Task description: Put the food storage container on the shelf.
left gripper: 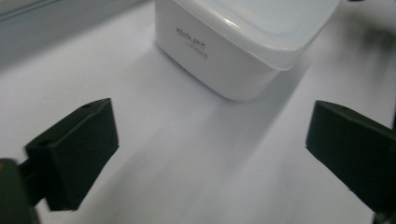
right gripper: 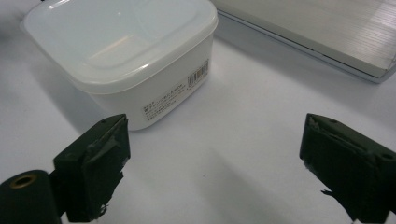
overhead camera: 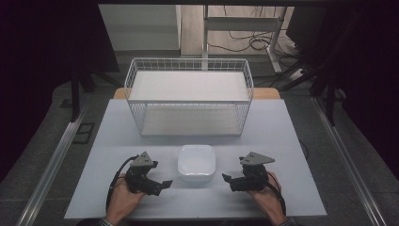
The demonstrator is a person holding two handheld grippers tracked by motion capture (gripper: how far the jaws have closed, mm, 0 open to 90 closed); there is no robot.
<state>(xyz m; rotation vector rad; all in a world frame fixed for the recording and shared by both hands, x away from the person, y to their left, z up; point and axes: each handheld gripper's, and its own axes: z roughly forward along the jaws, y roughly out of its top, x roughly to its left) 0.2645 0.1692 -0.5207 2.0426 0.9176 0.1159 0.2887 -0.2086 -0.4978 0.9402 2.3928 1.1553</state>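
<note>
Left gripper (overhead camera: 162,184) and right gripper (overhead camera: 227,179) – jaws spread, empty, pale table (overhead camera: 282,141), white container (overhead camera: 196,162) between, wire basket (overhead camera: 188,96) behind, dim room

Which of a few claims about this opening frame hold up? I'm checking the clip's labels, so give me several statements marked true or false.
1. The white lidded container sits on the table between the two grippers. True.
2. The left gripper is shut on the container. False: its jaws stand wide apart over bare table, short of the container.
3. The wire basket stands beyond the container, farther from the person. True.
4. The container's lid is off. False: the translucent lid is seated on it.
5. The right gripper is open and holds nothing. True.
6. The container is inside the basket. False: it stands on the table in front of it.
</note>
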